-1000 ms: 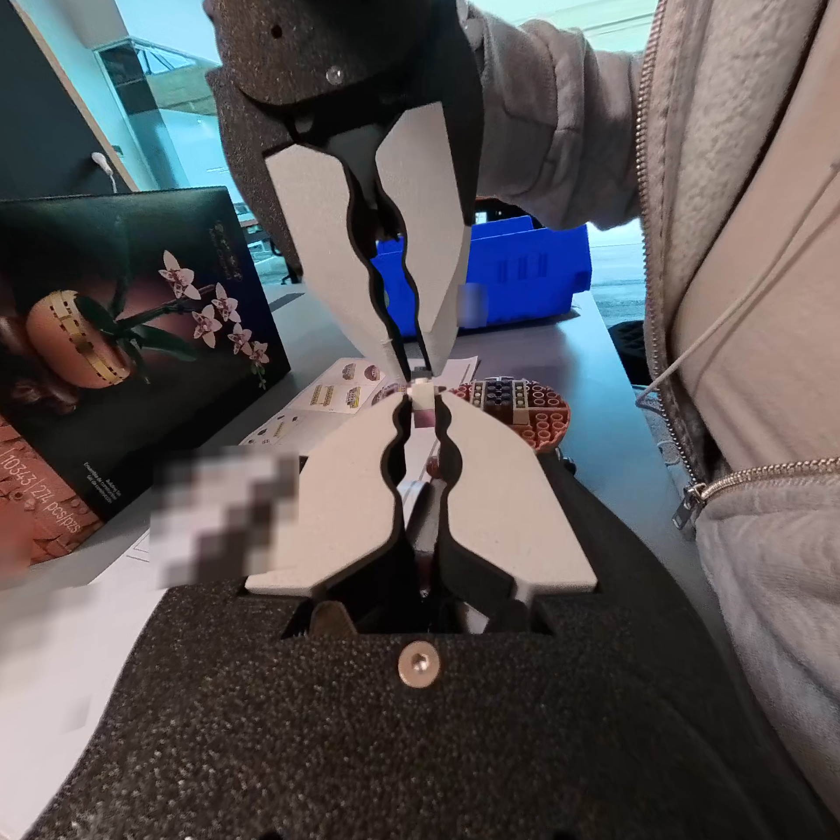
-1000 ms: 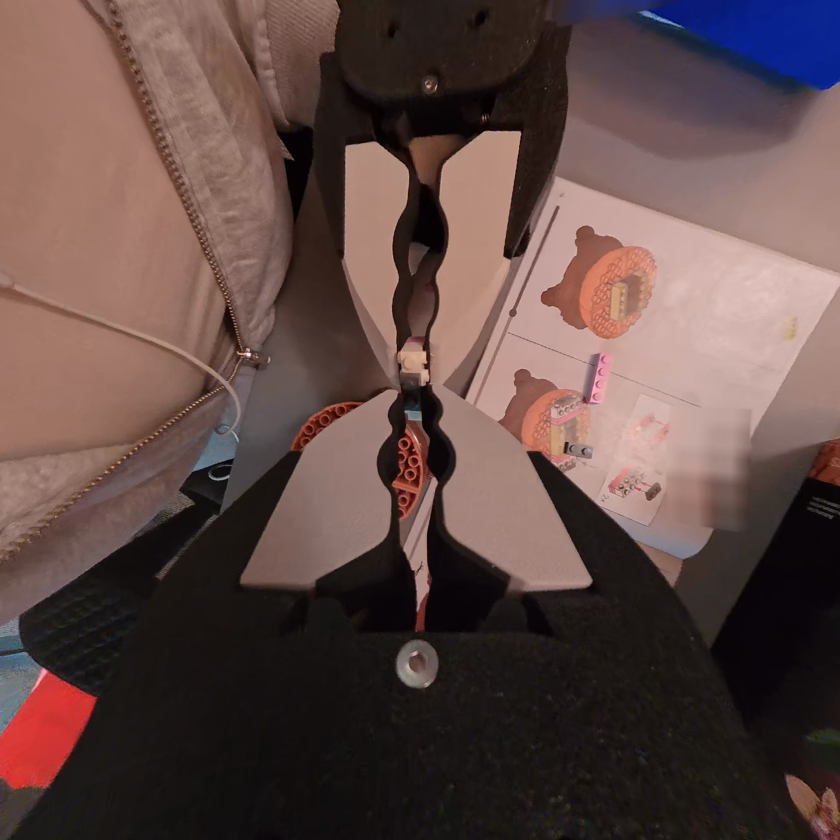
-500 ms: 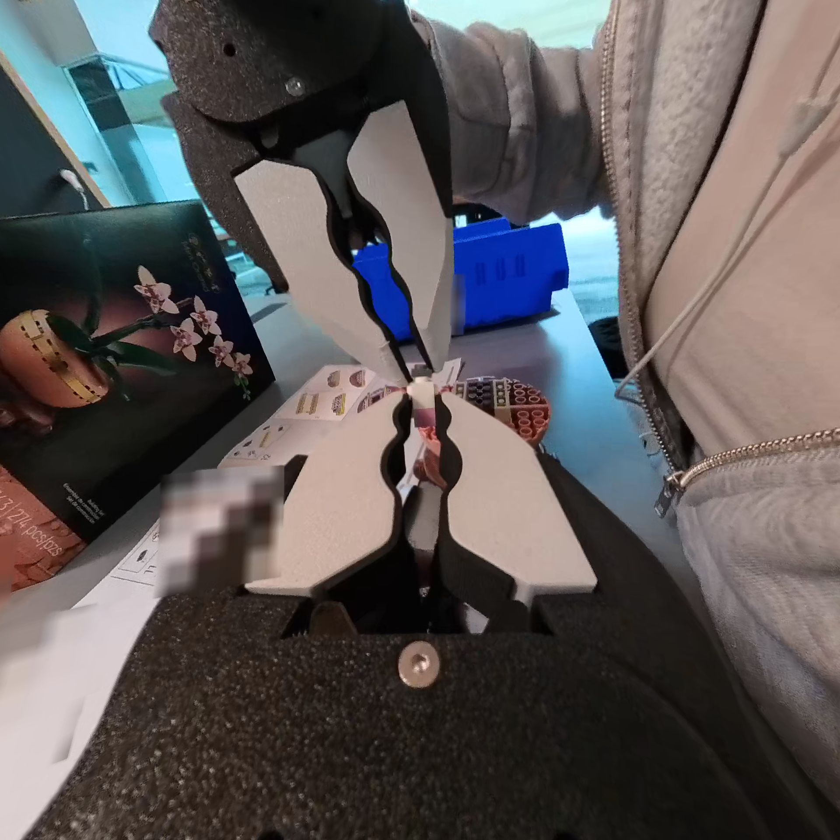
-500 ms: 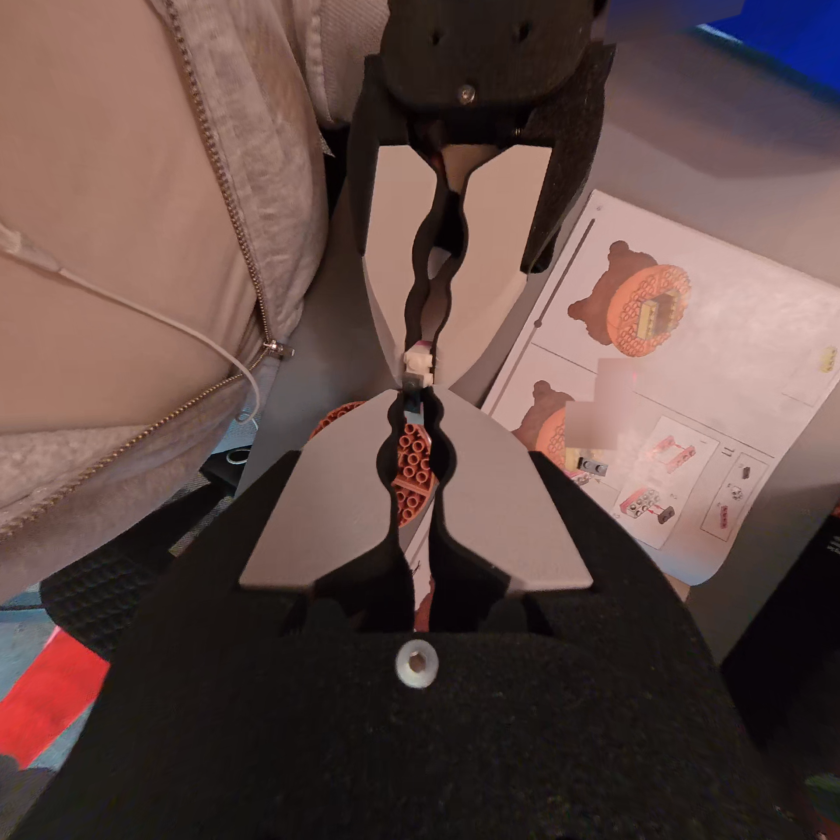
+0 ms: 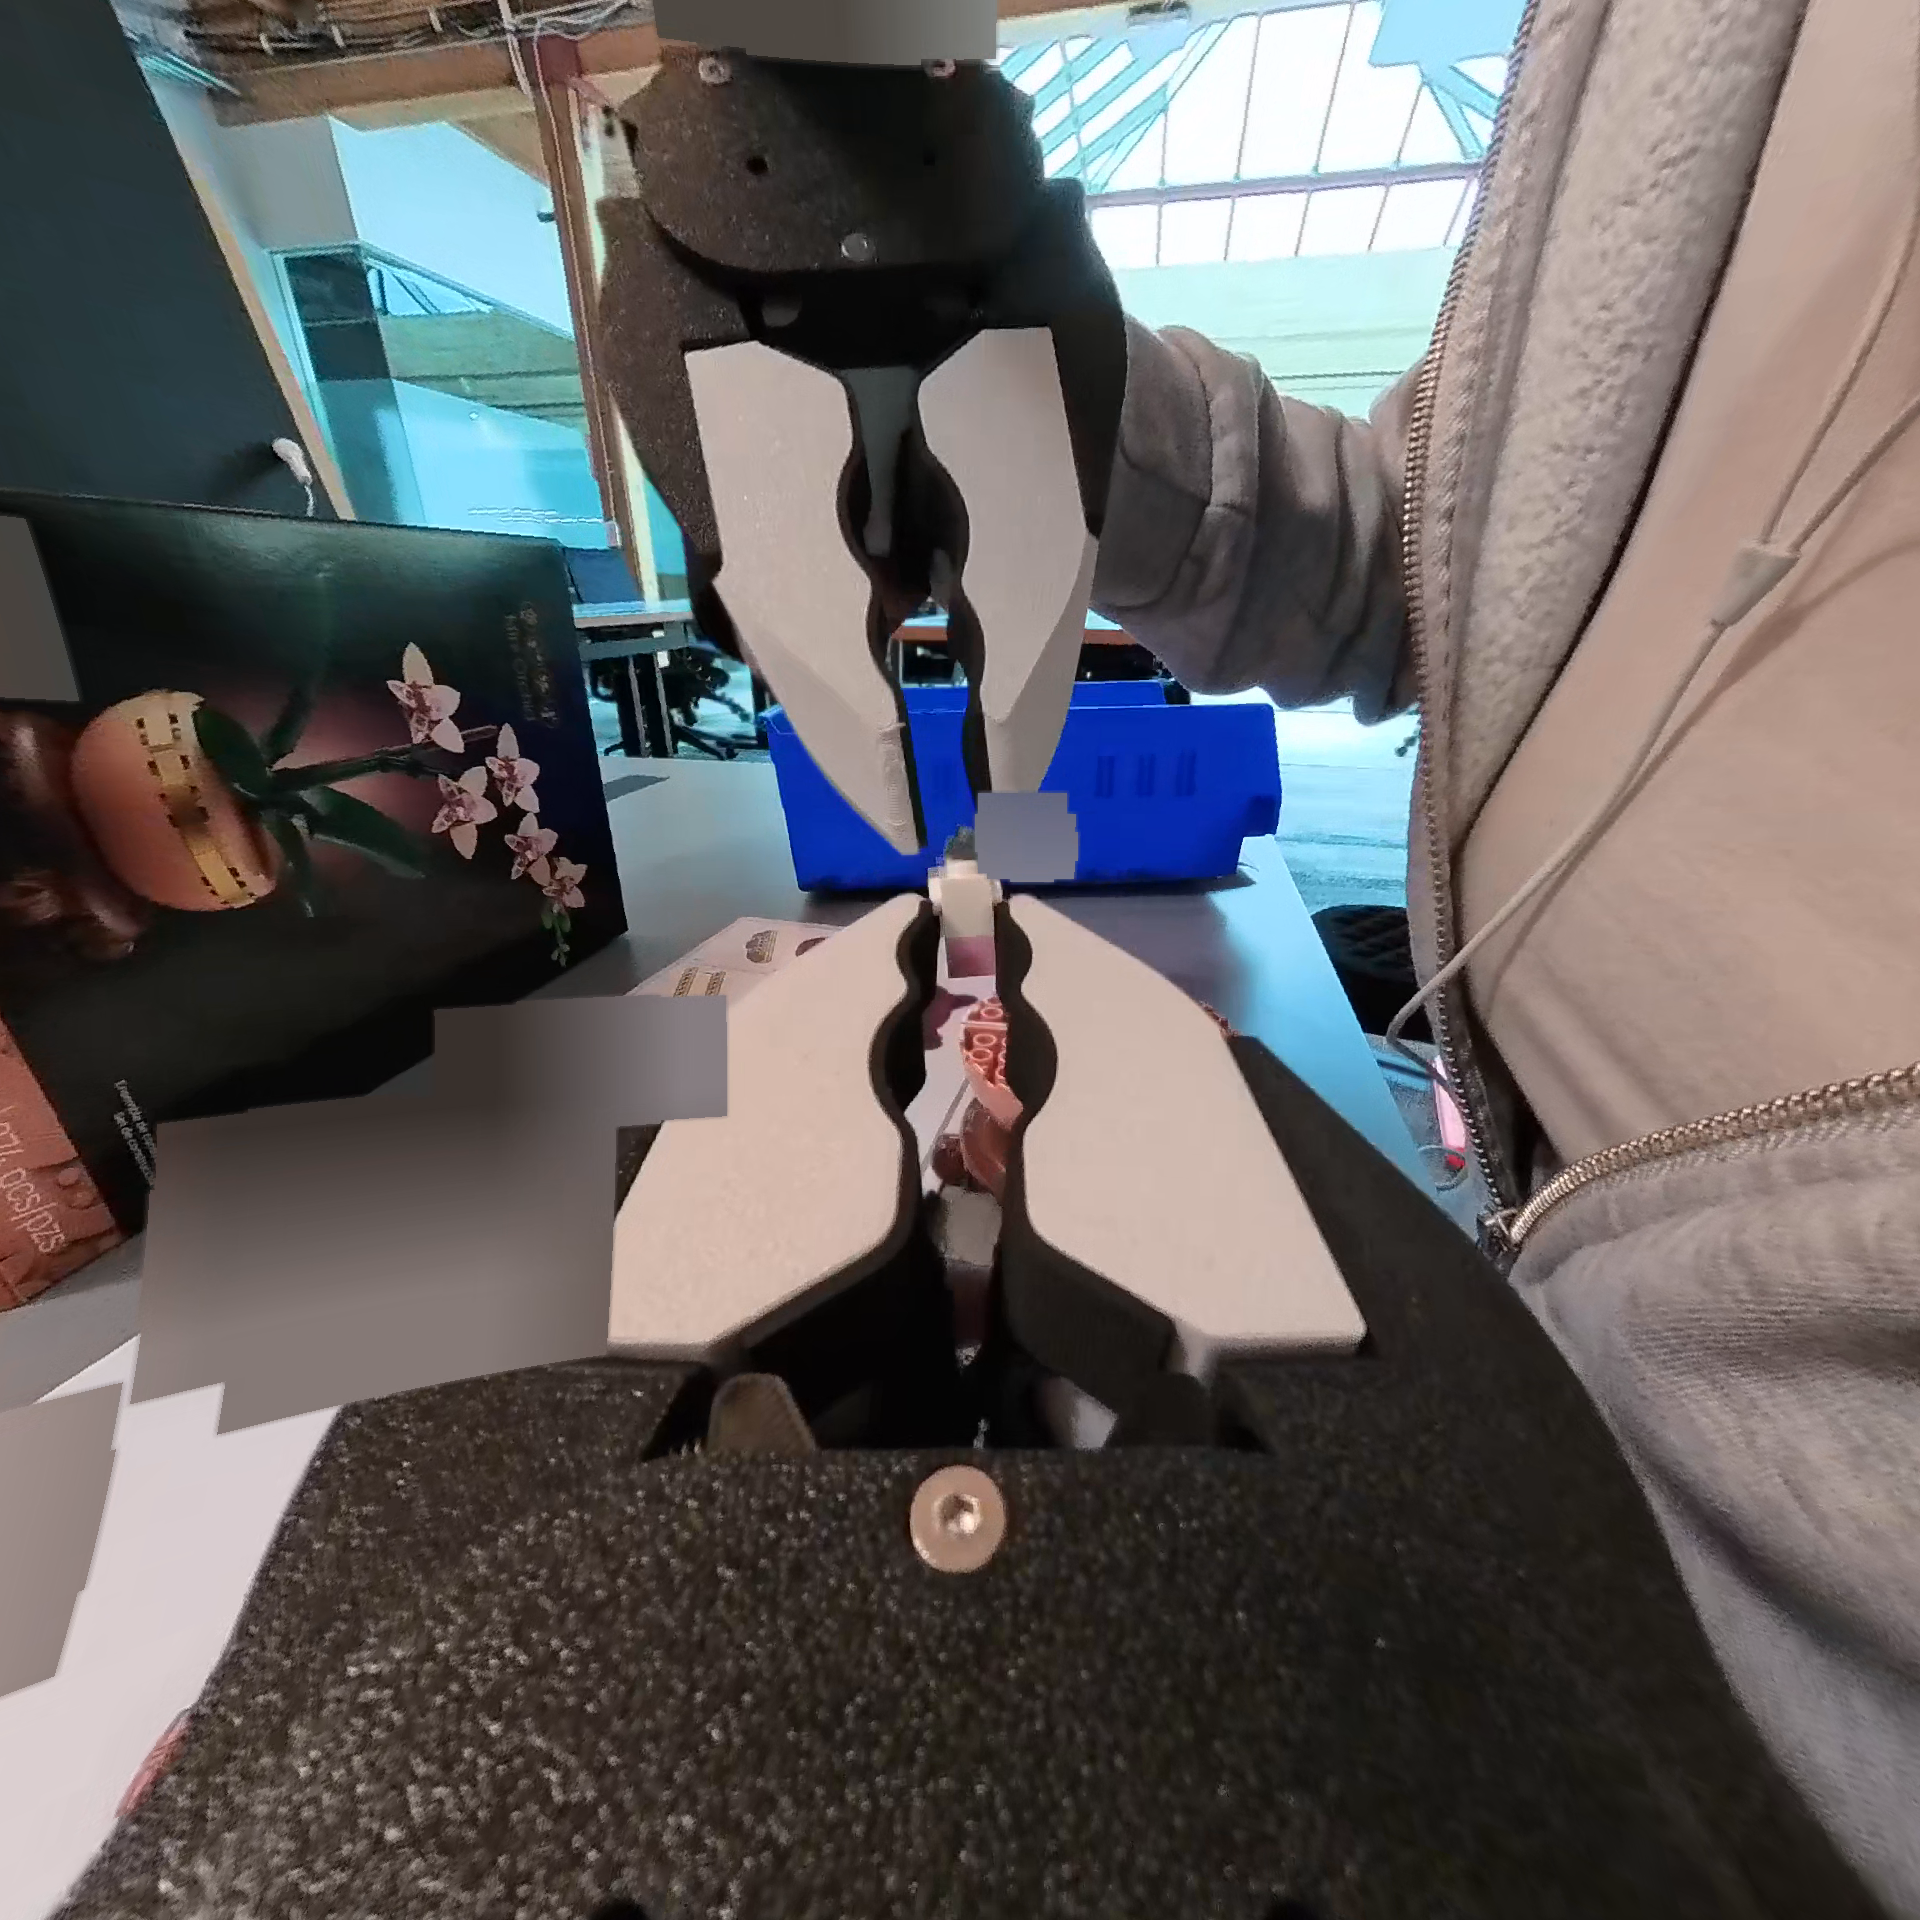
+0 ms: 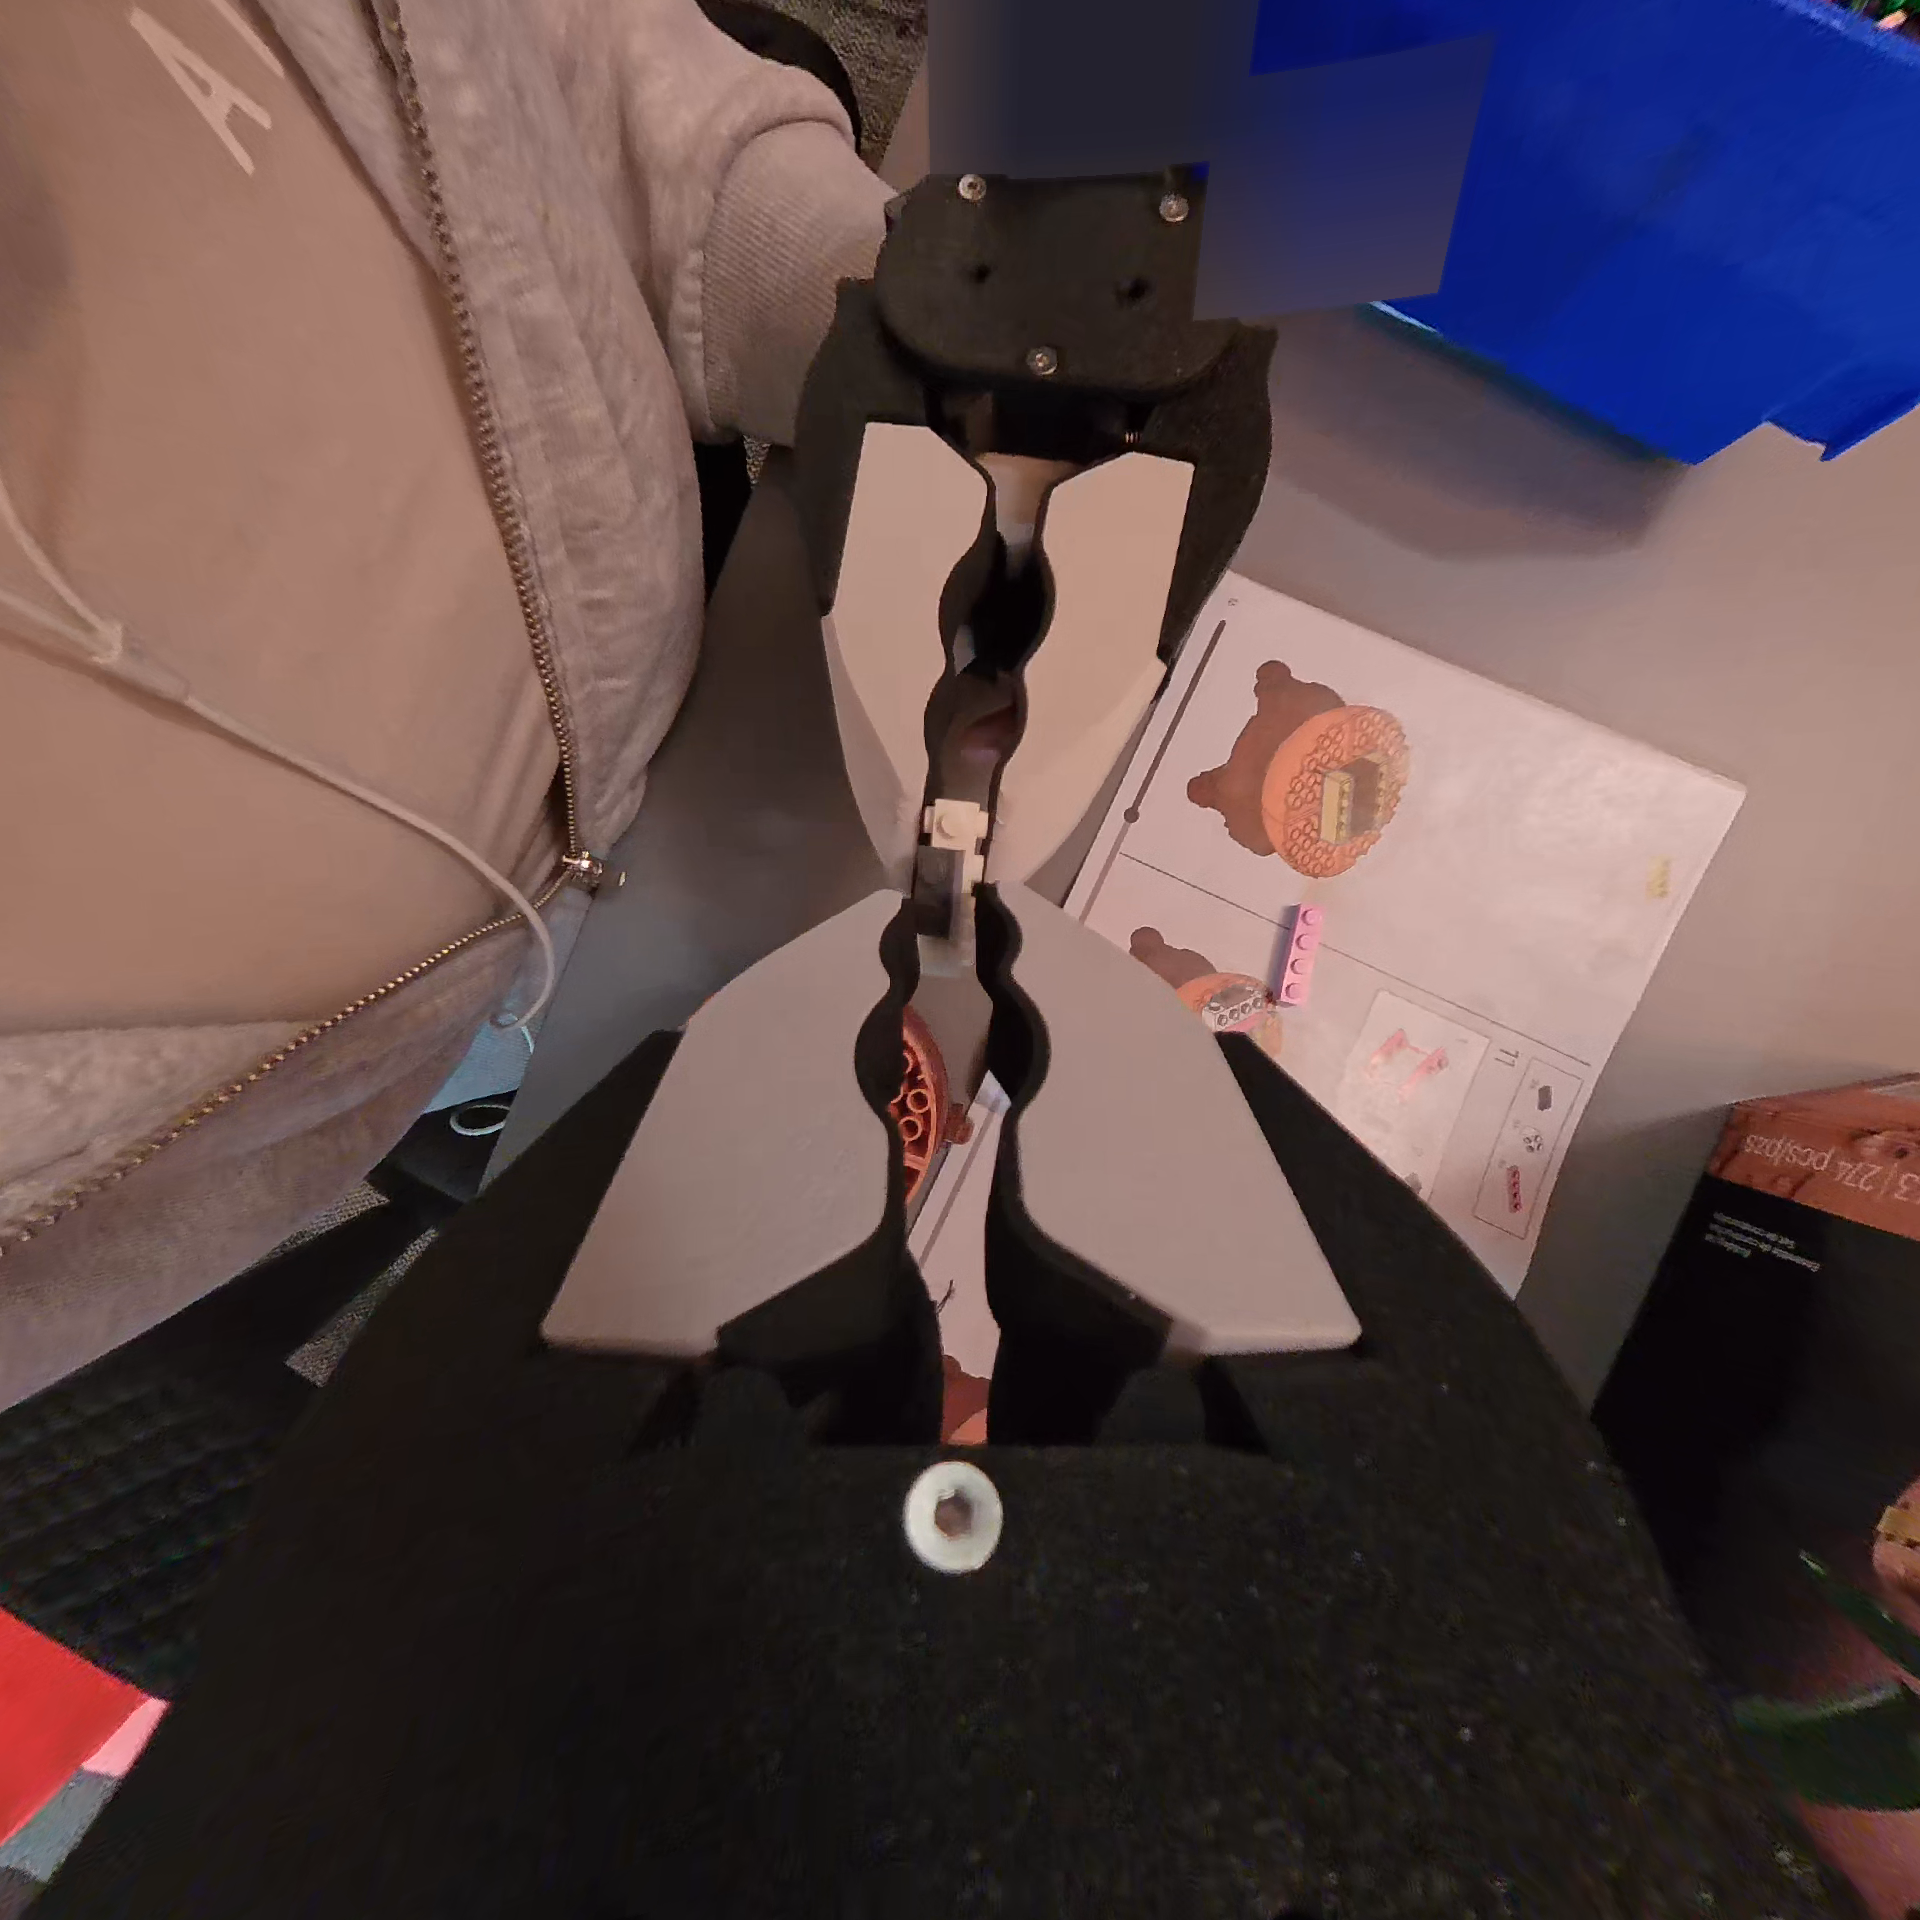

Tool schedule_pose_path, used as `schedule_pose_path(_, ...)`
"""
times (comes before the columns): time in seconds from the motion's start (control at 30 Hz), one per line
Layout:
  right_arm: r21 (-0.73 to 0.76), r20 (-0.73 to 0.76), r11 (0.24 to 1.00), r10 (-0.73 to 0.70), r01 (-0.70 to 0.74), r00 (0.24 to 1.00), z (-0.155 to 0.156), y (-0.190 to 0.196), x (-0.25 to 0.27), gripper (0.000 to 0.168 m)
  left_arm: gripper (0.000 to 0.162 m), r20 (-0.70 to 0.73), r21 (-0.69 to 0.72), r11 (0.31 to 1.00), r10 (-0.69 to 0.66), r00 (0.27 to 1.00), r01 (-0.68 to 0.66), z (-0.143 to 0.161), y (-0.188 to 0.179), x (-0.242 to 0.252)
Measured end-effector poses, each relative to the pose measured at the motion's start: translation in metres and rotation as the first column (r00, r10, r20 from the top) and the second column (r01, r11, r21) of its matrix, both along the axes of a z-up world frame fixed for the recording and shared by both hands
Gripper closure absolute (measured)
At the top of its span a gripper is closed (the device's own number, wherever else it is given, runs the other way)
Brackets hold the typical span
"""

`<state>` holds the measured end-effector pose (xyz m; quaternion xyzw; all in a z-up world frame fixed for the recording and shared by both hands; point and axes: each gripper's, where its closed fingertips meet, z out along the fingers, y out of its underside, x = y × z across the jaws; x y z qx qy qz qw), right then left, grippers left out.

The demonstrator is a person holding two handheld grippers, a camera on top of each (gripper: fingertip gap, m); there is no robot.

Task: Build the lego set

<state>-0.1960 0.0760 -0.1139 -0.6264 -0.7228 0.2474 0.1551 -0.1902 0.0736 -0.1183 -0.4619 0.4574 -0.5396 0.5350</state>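
In the left wrist view my left gripper (image 5: 964, 912) is shut on a small white lego piece (image 5: 964, 904). My right gripper (image 5: 948, 831) comes down from above, tip to tip with it. In the right wrist view my right gripper (image 6: 948, 906) is shut on a small dark grey piece (image 6: 935, 891). That piece touches the white piece (image 6: 956, 826) held by the left gripper (image 6: 958, 831) opposite. Both are held in the air above the table. The round brown studded base (image 5: 992, 1049) lies below and shows only through the finger gaps (image 6: 914, 1101).
An open instruction booklet (image 6: 1455, 831) lies on the grey table, with a pink brick (image 6: 1304, 951) on its page. A blue bin (image 5: 1143, 800) stands at the back. The dark set box (image 5: 312, 779) stands to the left. A person in a beige zipped jacket (image 5: 1662, 727) is close by. Only a small space, under 4 cm, lies between the two pairs of fingers.
Both grippers have risen and tilted up while staying tip to tip. The white and dark pieces stay pressed together. The round base has dropped out of sight behind the fingers.
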Motion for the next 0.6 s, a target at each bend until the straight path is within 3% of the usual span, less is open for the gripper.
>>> schedule_pose_path(0.6,0.020,-0.011,1.000,0.004,-0.004,1.000,0.0036,0.0027,-0.0031,0.156,0.152,0.030,0.006,1.000,0.017,0.999,-0.017,0.0040,0.0025,-0.0035)
